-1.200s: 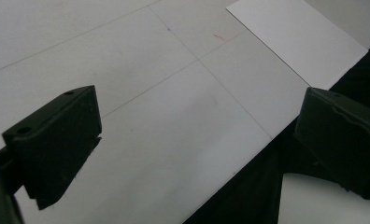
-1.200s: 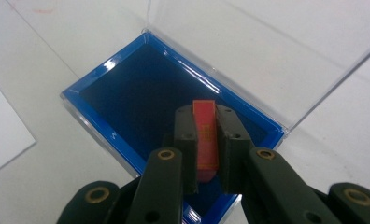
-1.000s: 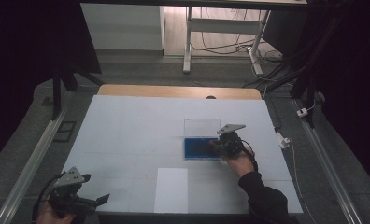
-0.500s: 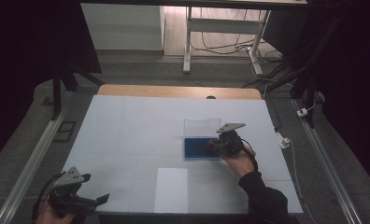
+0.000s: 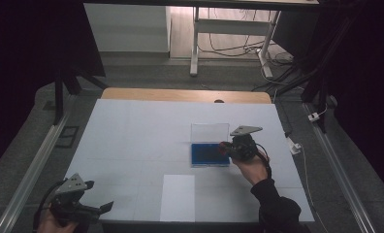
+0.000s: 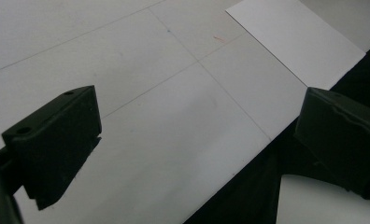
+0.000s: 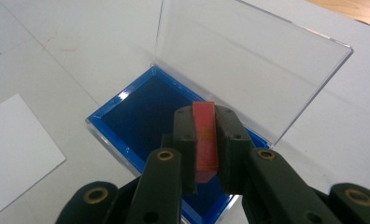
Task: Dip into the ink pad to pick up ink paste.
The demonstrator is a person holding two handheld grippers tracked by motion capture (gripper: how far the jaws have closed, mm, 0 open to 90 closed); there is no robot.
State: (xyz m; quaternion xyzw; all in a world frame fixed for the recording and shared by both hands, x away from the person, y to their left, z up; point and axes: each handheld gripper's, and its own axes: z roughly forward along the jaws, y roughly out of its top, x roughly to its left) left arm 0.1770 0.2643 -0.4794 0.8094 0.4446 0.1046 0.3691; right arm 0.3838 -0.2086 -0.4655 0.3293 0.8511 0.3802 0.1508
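Red card [image 7: 205, 135], thin and translucent, stands on edge between the closed fingers [image 7: 230, 144] of the right gripper [image 5: 229, 148], poised just above the blue tray of an open clear-lidded case [image 5: 209, 154] right of centre on the white worktop [image 5: 141, 136]. The right hand [image 5: 252, 167] reaches in from the near edge, forearm angled left. The left gripper [image 5: 90, 209] rests at the near-left corner, fingers [image 6: 57, 140] wide apart and empty, near a white sheet [image 5: 178, 196].
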